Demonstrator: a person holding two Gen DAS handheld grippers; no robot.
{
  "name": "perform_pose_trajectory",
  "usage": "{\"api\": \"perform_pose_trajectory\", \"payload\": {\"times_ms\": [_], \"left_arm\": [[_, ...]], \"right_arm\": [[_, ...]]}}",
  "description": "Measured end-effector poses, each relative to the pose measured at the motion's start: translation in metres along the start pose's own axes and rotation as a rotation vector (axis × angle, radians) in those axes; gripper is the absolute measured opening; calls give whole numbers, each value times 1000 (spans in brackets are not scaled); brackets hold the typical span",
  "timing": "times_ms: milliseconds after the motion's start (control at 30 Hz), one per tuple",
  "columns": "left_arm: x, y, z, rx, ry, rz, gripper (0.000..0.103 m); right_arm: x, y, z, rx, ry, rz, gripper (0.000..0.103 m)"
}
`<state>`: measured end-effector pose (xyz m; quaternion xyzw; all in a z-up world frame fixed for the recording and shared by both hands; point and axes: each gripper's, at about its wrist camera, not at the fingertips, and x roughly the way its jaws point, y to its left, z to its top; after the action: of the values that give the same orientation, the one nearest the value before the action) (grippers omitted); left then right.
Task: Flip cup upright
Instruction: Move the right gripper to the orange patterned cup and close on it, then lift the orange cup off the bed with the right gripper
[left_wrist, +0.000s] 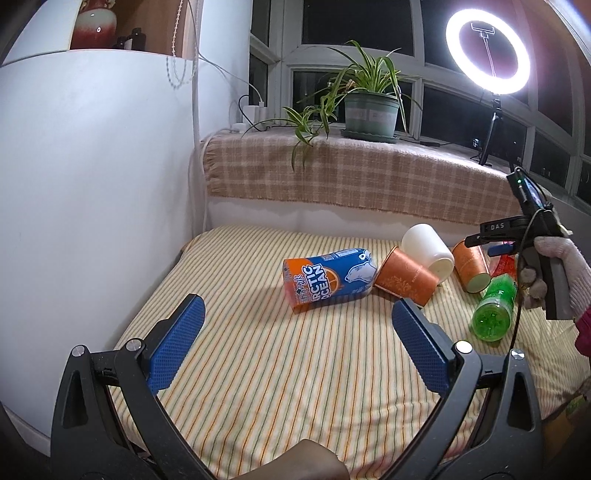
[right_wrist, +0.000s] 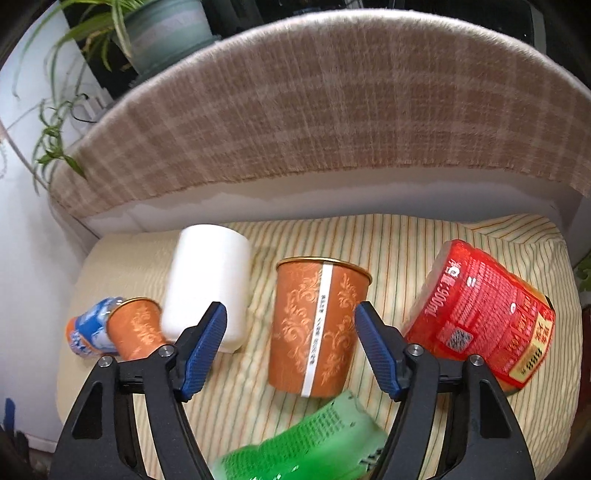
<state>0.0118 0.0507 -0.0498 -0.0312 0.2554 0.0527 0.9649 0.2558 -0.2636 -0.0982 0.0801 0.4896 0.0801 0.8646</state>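
A: Striped bedding (right_wrist: 424, 236) served as the work surface, soft and uneven. Nearest the right wrist camera lay a green bottle (right_wrist: 314, 439), blurred. Right gripper (right_wrist: 291, 347) had its blue pads spread wide, nothing between them touching; the orange paper cup (right_wrist: 317, 328) sat just beyond, roughly centred in the gap, lying on its side with the gold rim away from the camera (as best I could judge).

B: Left side?

A: Left gripper (left_wrist: 297, 343) also spread apart, empty, hovering over bare bedding, well short of the Arctic Ocean can (left_wrist: 328, 278). Beside the can lay a second orange cup (left_wrist: 404, 278) with a white cup (left_wrist: 426, 247) resting against it. Red can (right_wrist: 480, 314) lay just right of the target.

B: Advice for the grasp?

A: Advance until the pads straddle mid-wall, close gently since paper walls likely crush, then lift clear of the green bottle before rotating. Furthest back: plaid blanket (right_wrist: 314, 122), potted plant (left_wrist: 371, 107), ring light (left_wrist: 487, 51).
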Motion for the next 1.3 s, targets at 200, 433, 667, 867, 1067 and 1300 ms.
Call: {"api": "perform_pose_trajectory", "payload": {"times_ms": [200, 433, 667, 867, 1067, 1300], "left_arm": [[0, 4, 0, -10, 0, 3, 103], [0, 5, 0, -9, 0, 1, 103], [1, 5, 1, -10, -2, 5, 103], [0, 5, 2, -11, -1, 5, 103], [-5, 6, 3, -9, -9, 4, 103], [-15, 6, 2, -14, -27, 3, 103]], "right_arm": [[15, 0, 4, -13, 39, -48, 71], [31, 1, 9, -21, 70, -81, 71], [42, 3, 8, -21, 84, -94, 63], [32, 4, 8, -23, 52, -90, 62], [1, 8, 7, -29, -16, -65, 62], [-37, 24, -9, -33, -93, 17, 62]]}}
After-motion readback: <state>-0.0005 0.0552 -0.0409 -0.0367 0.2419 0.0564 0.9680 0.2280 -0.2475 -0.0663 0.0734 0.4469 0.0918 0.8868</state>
